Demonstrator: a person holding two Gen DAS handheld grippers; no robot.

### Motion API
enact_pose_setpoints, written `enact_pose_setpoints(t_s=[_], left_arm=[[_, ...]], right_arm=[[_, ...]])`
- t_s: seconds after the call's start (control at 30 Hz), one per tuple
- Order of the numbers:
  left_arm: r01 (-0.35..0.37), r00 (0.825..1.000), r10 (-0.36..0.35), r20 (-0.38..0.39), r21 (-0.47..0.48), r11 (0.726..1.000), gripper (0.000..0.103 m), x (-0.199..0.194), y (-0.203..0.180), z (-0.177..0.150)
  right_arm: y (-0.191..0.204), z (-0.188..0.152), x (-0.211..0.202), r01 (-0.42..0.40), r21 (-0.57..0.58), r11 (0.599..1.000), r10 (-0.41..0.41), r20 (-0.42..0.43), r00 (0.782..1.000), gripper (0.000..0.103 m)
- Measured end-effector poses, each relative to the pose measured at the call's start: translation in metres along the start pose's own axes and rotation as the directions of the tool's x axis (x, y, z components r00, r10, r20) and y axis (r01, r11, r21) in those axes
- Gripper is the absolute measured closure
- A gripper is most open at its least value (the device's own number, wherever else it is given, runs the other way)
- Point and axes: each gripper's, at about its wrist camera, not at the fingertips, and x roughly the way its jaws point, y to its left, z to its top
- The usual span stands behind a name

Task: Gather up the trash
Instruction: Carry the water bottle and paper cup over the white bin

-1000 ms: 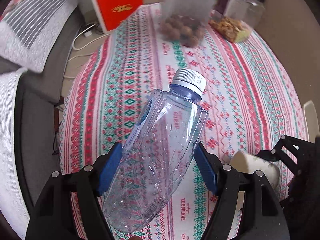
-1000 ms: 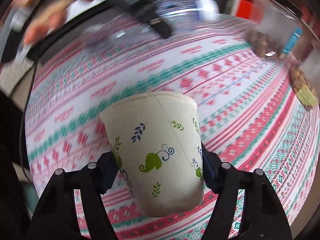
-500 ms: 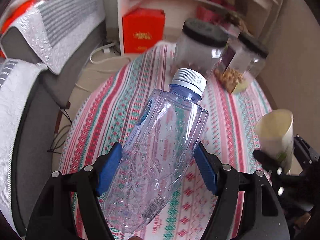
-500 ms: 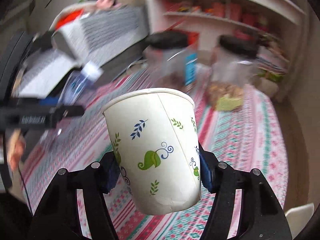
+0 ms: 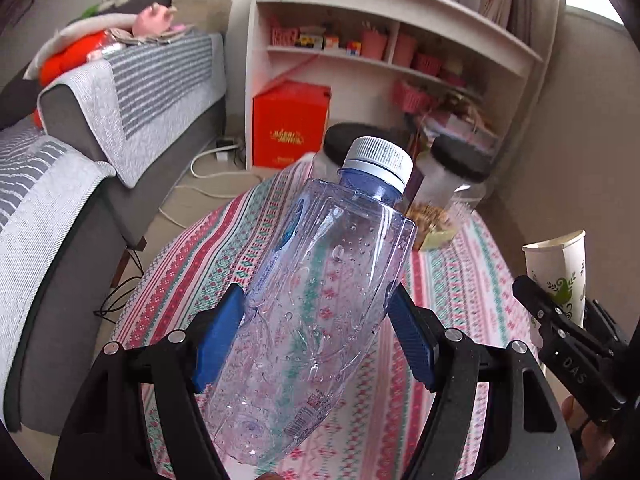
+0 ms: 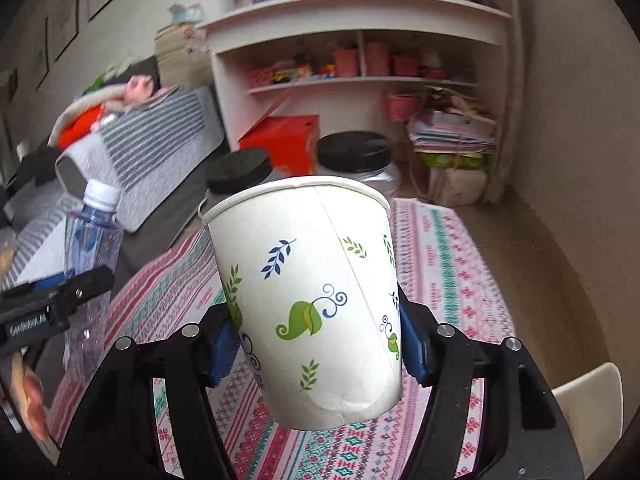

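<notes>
While the left wrist view shows the plastic bottle (image 5: 320, 304) full length, from its white cap (image 5: 379, 160) down to the barcode near its base, the right wrist view catches only its upper part at the left edge, beside the left tool (image 5: 314, 338) seen from the side. Conversely, the paper cup (image 6: 312, 300) fills the right wrist view with its leaf print and its dented bottom edge, whereas the left wrist view shows just its rim and one side at the far right. Both tools are held above the desk (image 5: 452, 280), which carries a striped patterned cloth and two black-lidded jars (image 6: 354, 160) at its far end. The left tool is closed on the bottle, its blue pads (image 5: 218, 340) pressing into the crumpled lower body, the cap tilted up and to the right. The right tool (image 6: 316, 346) grips the cup by its lower half, mouth up and leaning slightly left.
</notes>
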Motion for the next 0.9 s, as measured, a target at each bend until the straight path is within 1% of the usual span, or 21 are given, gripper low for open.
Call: enact_pose_setpoints(t_s=[0.17,0.37,0.47,0.6,0.9], left_arm=[[-0.008,0.999,0.009,0.047,-0.008,1.000,0.032,-0.010,-0.017,-0.006],[-0.014,0.992,0.010,0.123,0.034,0.999,0.032,-0.021,-0.047,-0.011],[-0.002,0.990,-0.006,0.143,0.056,0.998,0.032,-0.026,-0.062,-0.012],[0.017,0.987,-0.030,0.160,0.084,0.996,0.032,-0.030,-0.083,-0.014],[0.077,0.983,-0.099,0.154,0.139,0.987,0.032,-0.034,-0.123,-0.022]], right_arm=[[-0.020,-0.002,-0.019,0.040,0.048,0.998,-0.042,0.042,0.998,0.040],[-0.040,-0.004,-0.037,0.100,0.074,0.992,-0.106,0.076,0.991,0.040],[-0.052,-0.005,-0.044,0.116,0.092,0.989,-0.124,0.083,0.989,0.040],[-0.065,-0.006,-0.052,0.132,0.118,0.984,-0.142,0.087,0.986,0.040],[-0.095,-0.010,-0.075,0.178,0.158,0.971,-0.196,0.108,0.975,0.040]])
